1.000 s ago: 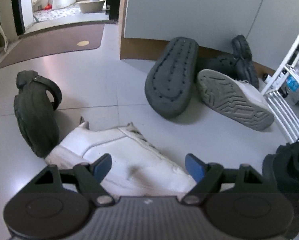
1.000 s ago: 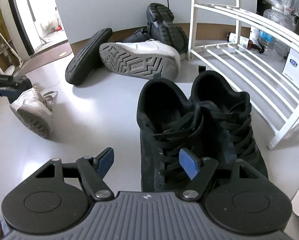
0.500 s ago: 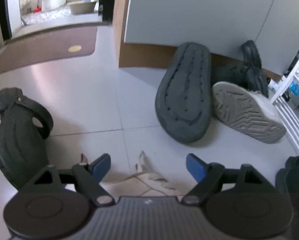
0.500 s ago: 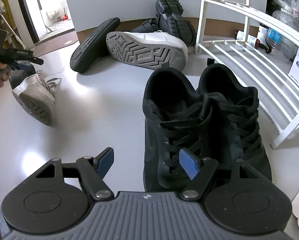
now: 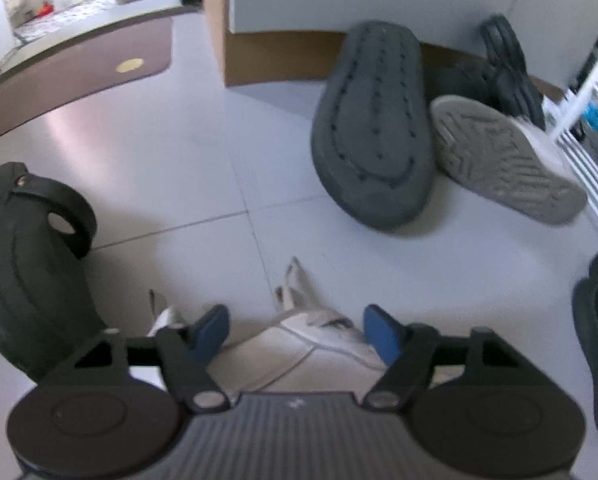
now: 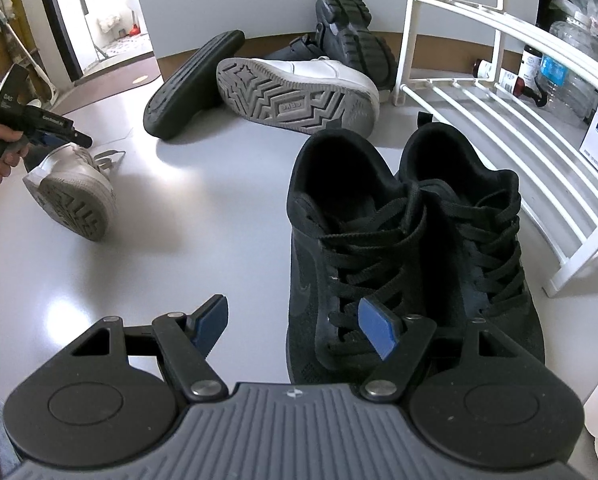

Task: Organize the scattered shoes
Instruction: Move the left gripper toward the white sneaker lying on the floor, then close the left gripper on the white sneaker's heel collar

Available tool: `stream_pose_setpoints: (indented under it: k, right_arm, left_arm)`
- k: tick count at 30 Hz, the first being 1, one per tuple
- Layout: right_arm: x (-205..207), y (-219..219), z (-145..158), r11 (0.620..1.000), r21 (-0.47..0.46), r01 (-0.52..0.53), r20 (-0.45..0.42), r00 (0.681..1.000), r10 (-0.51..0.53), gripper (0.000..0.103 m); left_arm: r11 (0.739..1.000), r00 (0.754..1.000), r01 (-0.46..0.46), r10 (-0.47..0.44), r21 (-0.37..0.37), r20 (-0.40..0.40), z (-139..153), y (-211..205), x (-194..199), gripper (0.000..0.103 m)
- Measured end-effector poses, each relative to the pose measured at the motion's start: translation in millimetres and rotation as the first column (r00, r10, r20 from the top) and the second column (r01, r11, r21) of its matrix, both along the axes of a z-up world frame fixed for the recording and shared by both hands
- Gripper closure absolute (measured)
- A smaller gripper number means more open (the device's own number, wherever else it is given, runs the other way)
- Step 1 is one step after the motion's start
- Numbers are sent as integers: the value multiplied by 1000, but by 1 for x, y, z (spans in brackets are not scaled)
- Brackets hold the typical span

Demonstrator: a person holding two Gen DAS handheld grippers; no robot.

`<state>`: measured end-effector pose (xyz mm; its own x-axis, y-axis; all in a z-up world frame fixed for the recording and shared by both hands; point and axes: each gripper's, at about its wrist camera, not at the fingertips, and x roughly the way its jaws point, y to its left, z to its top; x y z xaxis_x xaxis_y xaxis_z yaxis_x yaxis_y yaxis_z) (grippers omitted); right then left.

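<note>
Down by the floor, the left gripper (image 5: 295, 330) had just narrowed its still-unclamped jaws around the white sneaker (image 5: 319, 344), seemingly readying a pickup.

Both wrist views tilt floorward—sharing, seemingly, white sneaker (image 5: 323, 344).

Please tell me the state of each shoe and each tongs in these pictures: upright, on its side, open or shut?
Left tongs: open, just been closing, white sneaker between the pads, not pressed.
Right tongs: open, holding nothing.
White sneaker: on its side, sole showing.
Black sneakers: upright, side by side, laced.
Second white sneaker: on its side, sole showing.
Slipper: tipped up, sole showing.
Black sandal: lying on the floor.
</note>
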<state>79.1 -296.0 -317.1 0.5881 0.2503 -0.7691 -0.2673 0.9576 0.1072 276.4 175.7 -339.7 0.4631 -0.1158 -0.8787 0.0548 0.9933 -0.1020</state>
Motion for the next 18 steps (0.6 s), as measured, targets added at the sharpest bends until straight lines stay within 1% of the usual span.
stream_pose_setpoints:
  k: [2,5,7,12,18]
  right_arm:
    - [1,1,0,1000,-1,-1,0,1000,1,26]
    - [1,1,0,1000,-4,-3,2,1000,3,26]
    - [1,0,-1,1000,-6,-1,1,1000,1,26]
    - [1,-2,-1,1000,-10,4,-3,1000,-4,26]
    - [1,-3,-1,1000,-11,4,-2,1000,-4,26]
  left_arm:
    - [1000,1000,19,-20,-18,-22,0,-2,-2,34]
    - [999,999,35,-36,-25,-38,0,-4,-8,37]
    - [999,998,42,-44,-31,-54,1,-6,-14,47]
    - [999,997,12,-16,-52,-77,4,-4,-29,56]
    - [995,994,-14,4,-97,-107,8,-3,-46,60]
